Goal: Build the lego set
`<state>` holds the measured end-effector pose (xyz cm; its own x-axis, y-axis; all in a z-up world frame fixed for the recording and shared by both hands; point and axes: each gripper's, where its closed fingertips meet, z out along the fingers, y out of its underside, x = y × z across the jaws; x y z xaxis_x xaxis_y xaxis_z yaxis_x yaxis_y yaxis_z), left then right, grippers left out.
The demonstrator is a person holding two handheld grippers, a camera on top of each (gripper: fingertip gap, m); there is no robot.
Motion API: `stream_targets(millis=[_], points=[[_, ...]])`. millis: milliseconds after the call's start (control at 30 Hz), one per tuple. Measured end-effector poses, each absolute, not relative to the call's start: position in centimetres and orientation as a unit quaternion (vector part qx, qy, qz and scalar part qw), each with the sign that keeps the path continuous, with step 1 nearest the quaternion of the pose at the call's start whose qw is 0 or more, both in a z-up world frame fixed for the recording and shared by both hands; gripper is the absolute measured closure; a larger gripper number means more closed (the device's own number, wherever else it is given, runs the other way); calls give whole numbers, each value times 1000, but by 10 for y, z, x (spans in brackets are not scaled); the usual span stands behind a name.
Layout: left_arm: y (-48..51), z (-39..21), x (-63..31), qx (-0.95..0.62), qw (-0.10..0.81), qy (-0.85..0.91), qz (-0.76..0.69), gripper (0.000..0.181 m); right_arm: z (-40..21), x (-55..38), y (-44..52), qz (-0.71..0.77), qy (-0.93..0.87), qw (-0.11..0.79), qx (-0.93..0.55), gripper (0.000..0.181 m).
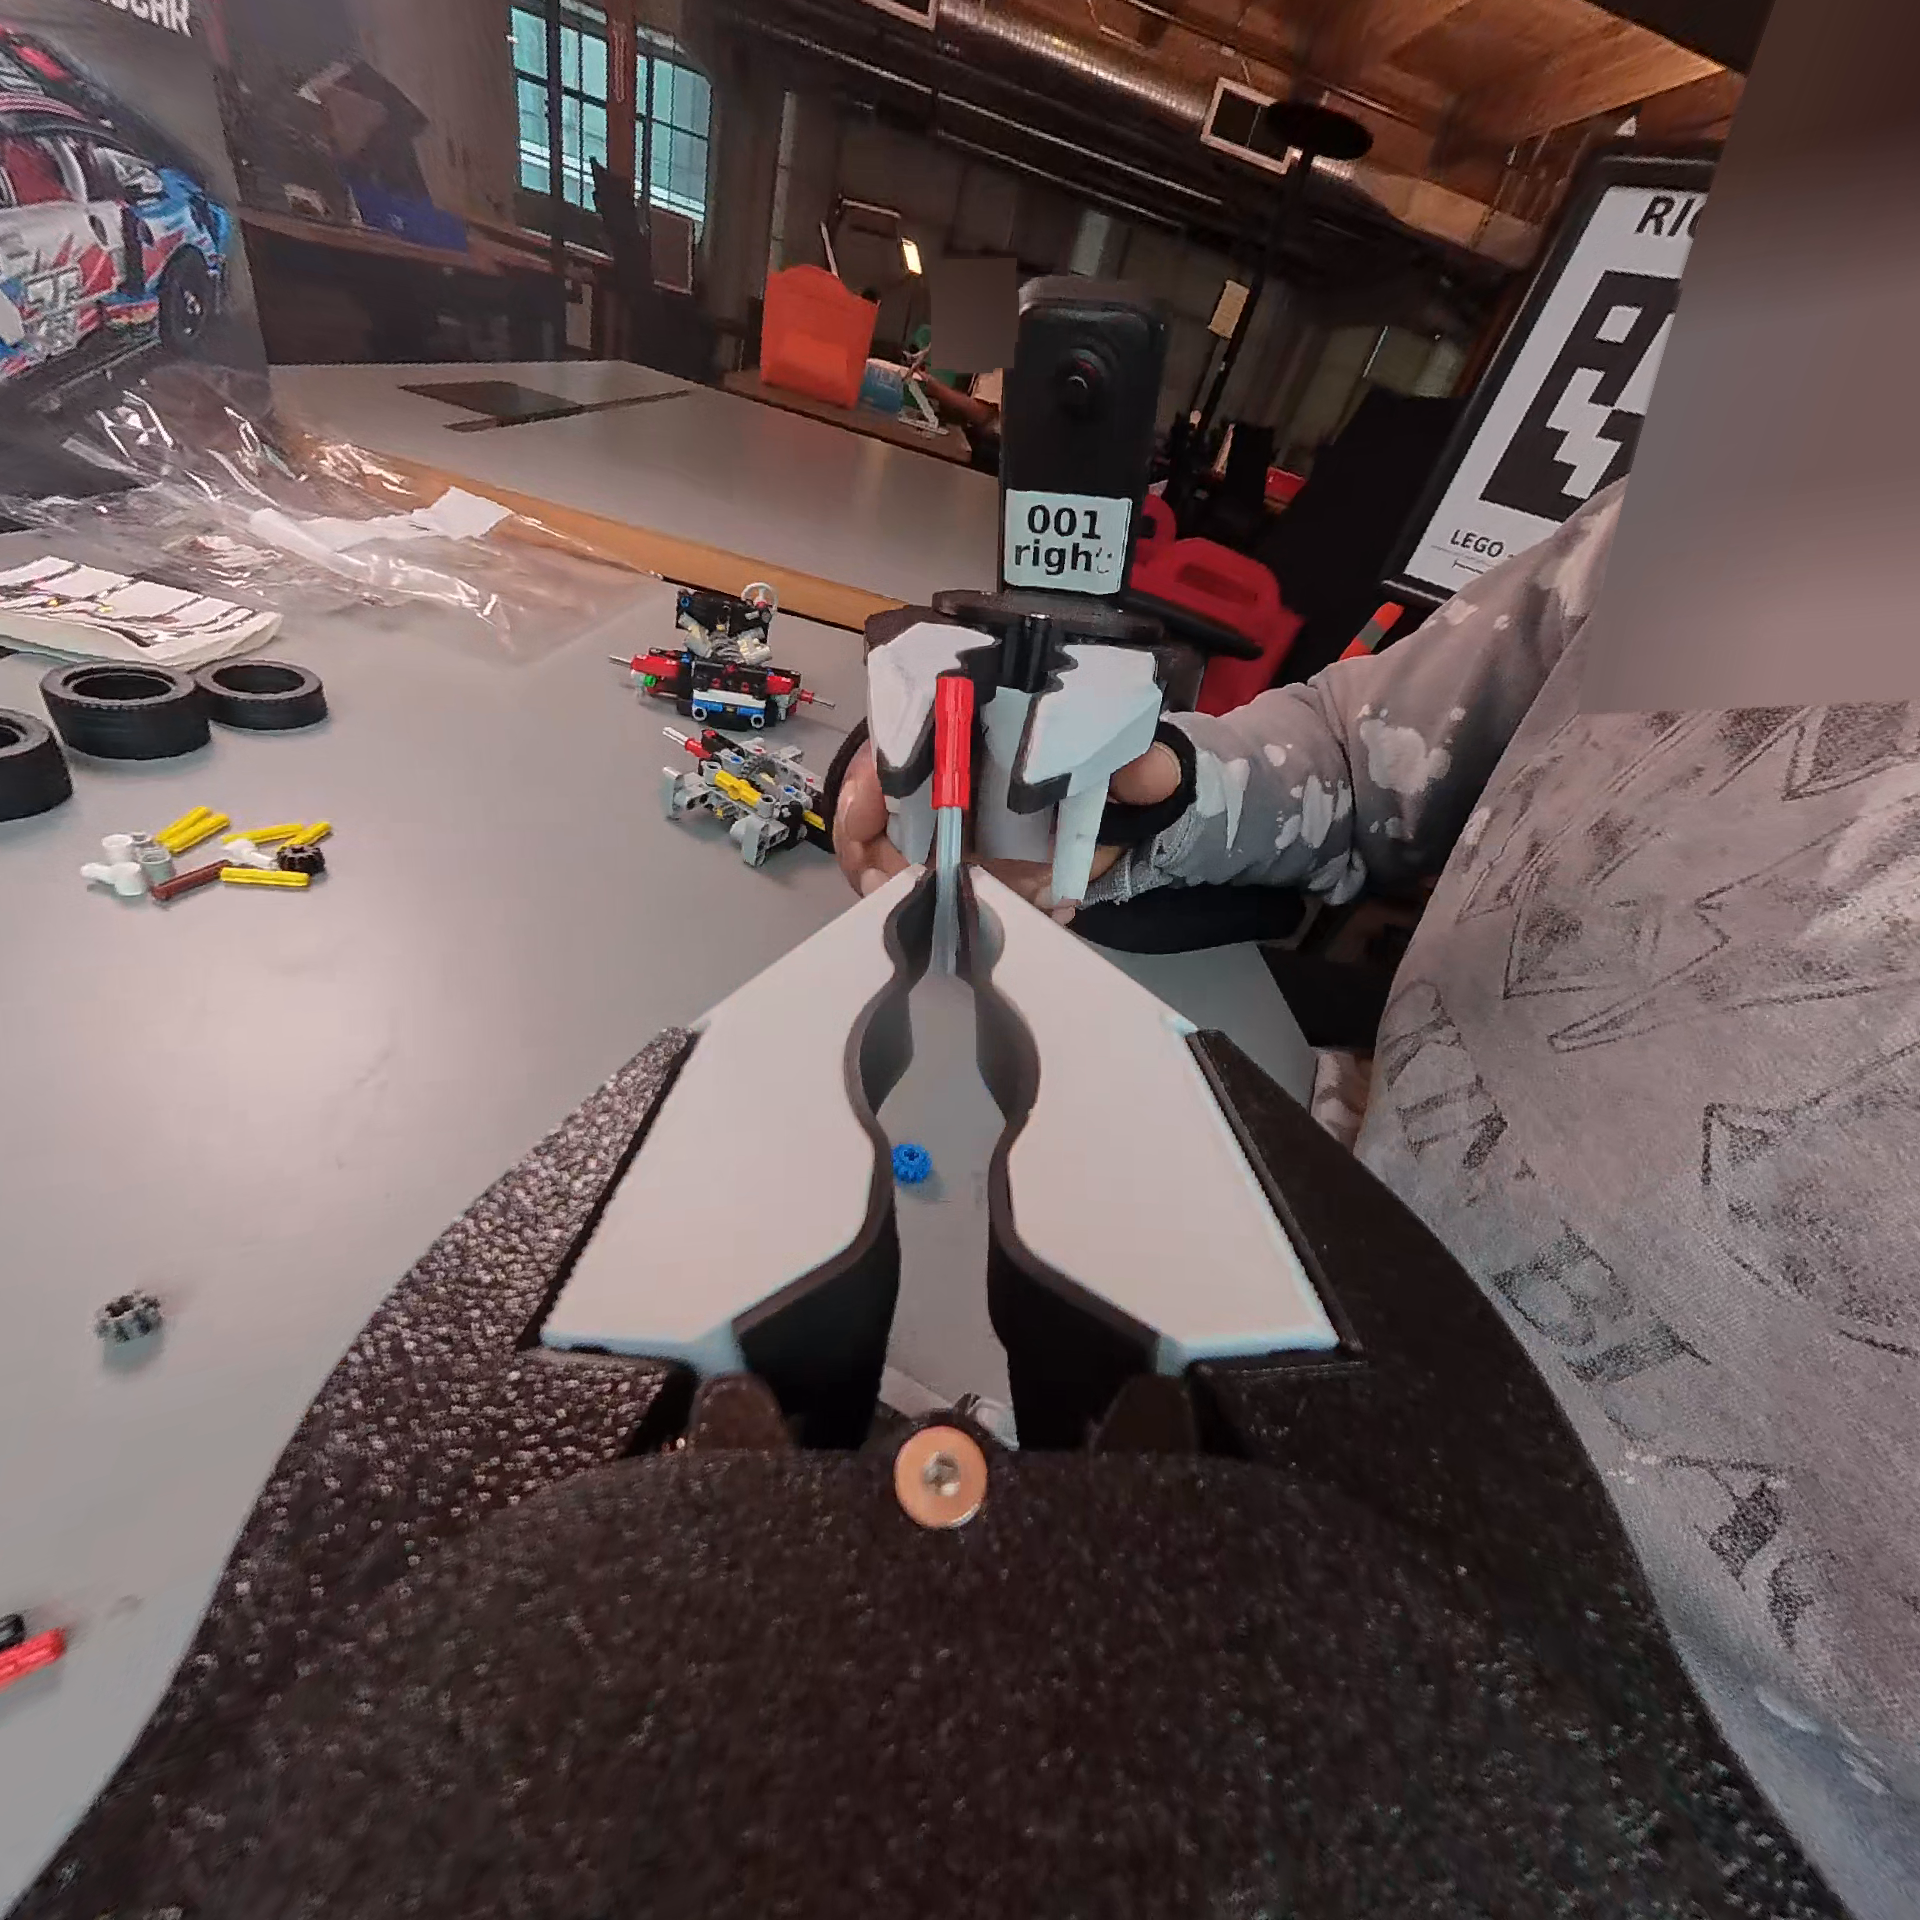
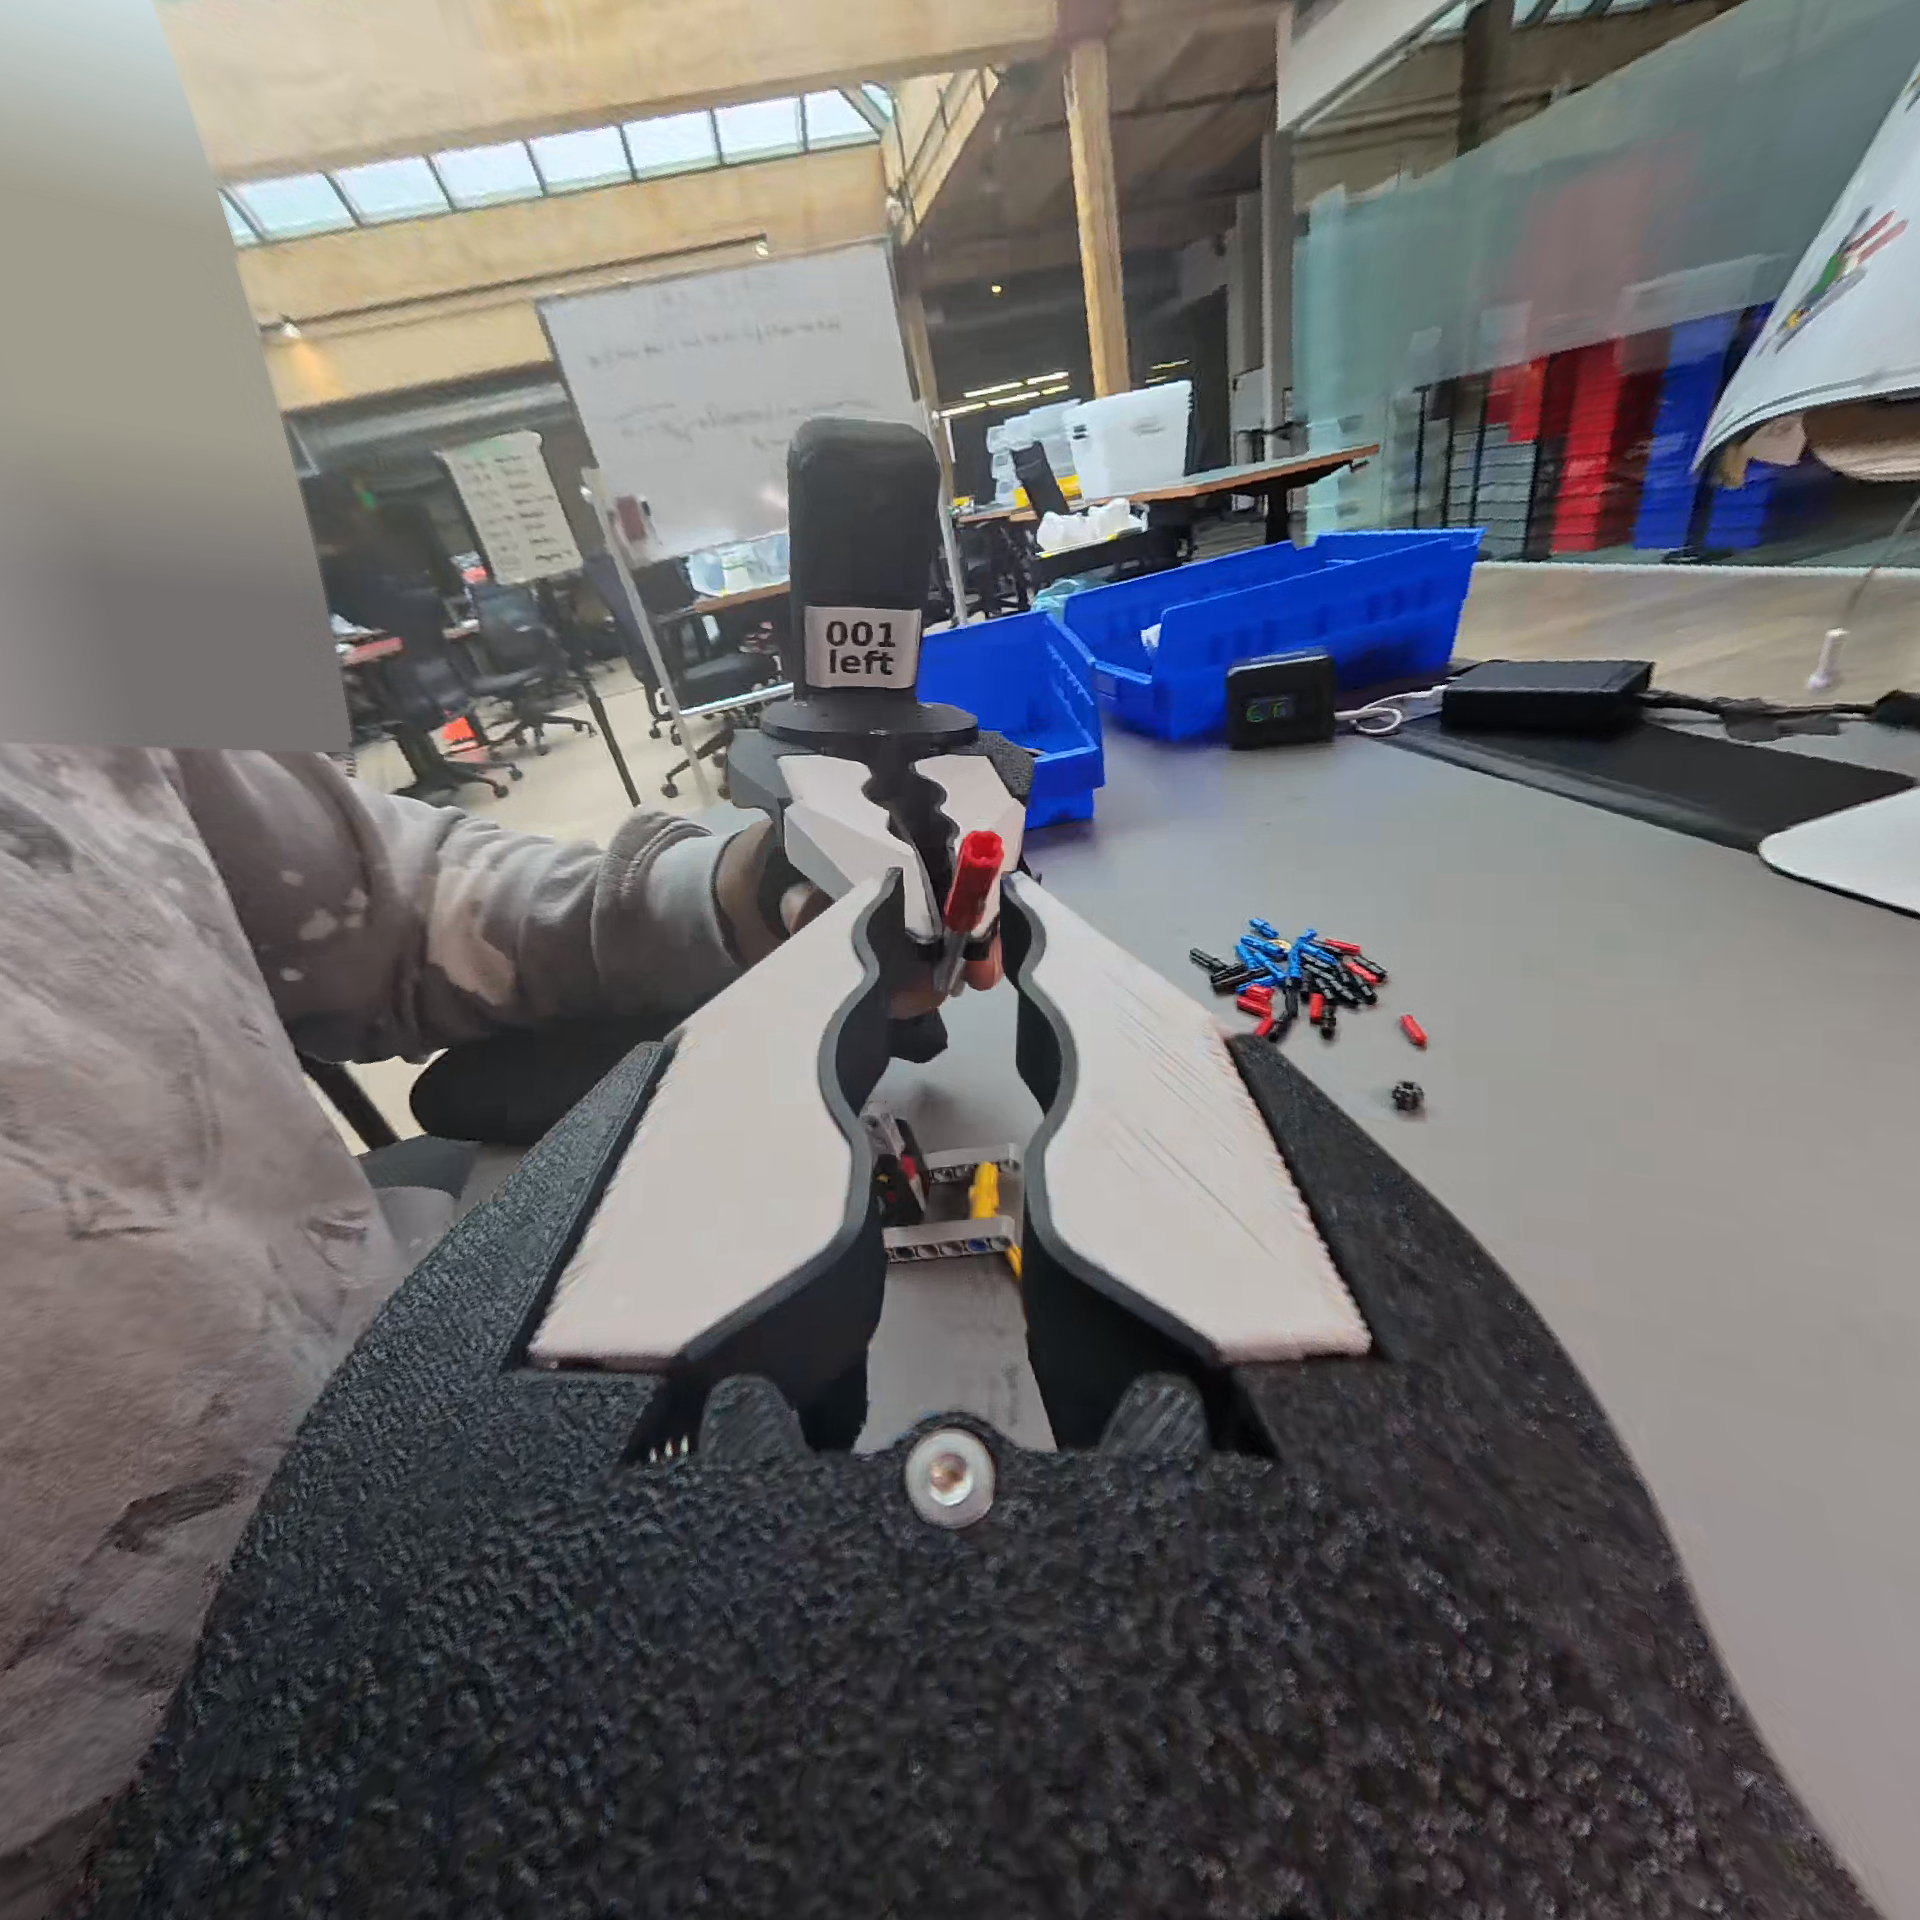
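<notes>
My left gripper (image 1: 943, 883) is shut on the lower end of a thin grey axle (image 1: 945, 920) and holds it upright above the grey table (image 1: 416, 1091). A red sleeve (image 1: 953, 738) sits on the axle's upper end. My right gripper (image 2: 954, 883) is open and faces the left one, with its fingertips (image 2: 888, 894) on either side of the red sleeve (image 2: 974, 873). I cannot tell if they touch it. Two small car sub-assemblies (image 1: 722, 670) (image 1: 748, 795) stand on the table behind the grippers.
Black tyres (image 1: 125, 709), loose yellow axles (image 1: 234, 852), a sticker sheet (image 1: 125, 613) and plastic bags lie at the left. A blue gear (image 1: 910, 1161) and a grey gear (image 1: 130, 1317) lie nearer. A pile of pins (image 2: 1299, 977) and blue bins (image 2: 1278, 613) are at the right. The grippers are tip to tip, or close to it. Both grippers' tips are roughly 20 centimeters from the grey gear (image 1: 130, 1317). The right camera catches it too, in the right wrist view (image 2: 1403, 1091).
</notes>
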<state>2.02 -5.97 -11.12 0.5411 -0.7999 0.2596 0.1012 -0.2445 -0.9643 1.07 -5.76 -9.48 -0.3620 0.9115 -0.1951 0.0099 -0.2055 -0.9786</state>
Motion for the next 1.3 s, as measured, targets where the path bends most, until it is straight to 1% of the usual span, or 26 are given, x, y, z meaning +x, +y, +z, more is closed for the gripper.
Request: stream_targets(millis=[67,200,233,267,400,533,700,767,800,833,900,933,1000,1067,1100,1167,1200,1233,1300], points=[[-60,-115,29,-680,552,264,-404,177,-93,13,-60,645,-521,353,-435,176],[-55,-129,29,-713,524,258,-388,175,-104,13,-55,603,-557,358,-446,176],[-55,-132,26,-723,516,259,-379,168,-107,12,-51,582,-566,372,-451,176],[-55,-131,23,-724,517,256,-377,165,-113,12,-46,550,-582,391,-454,176],[-53,-122,16,-731,513,214,-396,163,-139,7,-35,369,-671,486,-421,176],[-45,-142,20,-771,468,162,-401,160,-156,0,-37,263,-712,525,-385,176],[-38,-158,14,-793,448,132,-390,173,-168,-6,-31,178,-735,544,-363,176],[-39,-160,13,-797,446,140,-382,174,-170,-7,-31,169,-739,544,-358,176],[-40,-161,12,-799,444,155,-374,174,-172,-8,-33,180,-741,539,-358,176],[-42,-162,8,-802,442,169,-365,175,-175,-7,-35,196,-746,523,-364,171],[-46,-167,-9,-814,427,196,-342,176,-186,-2,-34,235,-757,465,-394,146],[-50,-175,-21,-829,406,205,-326,176,-191,4,-34,260,-763,428,-408,145],[-61,-193,-42,-849,372,228,-299,176,-199,20,-36,307,-774,352,-428,150],[-71,-207,-52,-861,340,233,-299,177,-205,36,-46,349,-781,275,-439,150],[-73,-212,-56,-866,331,238,-290,177,-205,40,-51,366,-782,250,-439,150],[-78,-219,-58,-870,315,254,-281,181,-207,38,-56,372,-780,244,-441,151],[-80,-221,-58,-872,307,259,-279,181,-209,34,-55,365,-778,253,-445,155],[-79,-222,-60,-876,306,258,-271,177,-212,27,-53,355,-774,262,-454,158],[-79,-218,-60,-872,312,260,-272,171,-217,16,-53,348,-771,264,-463,160]])
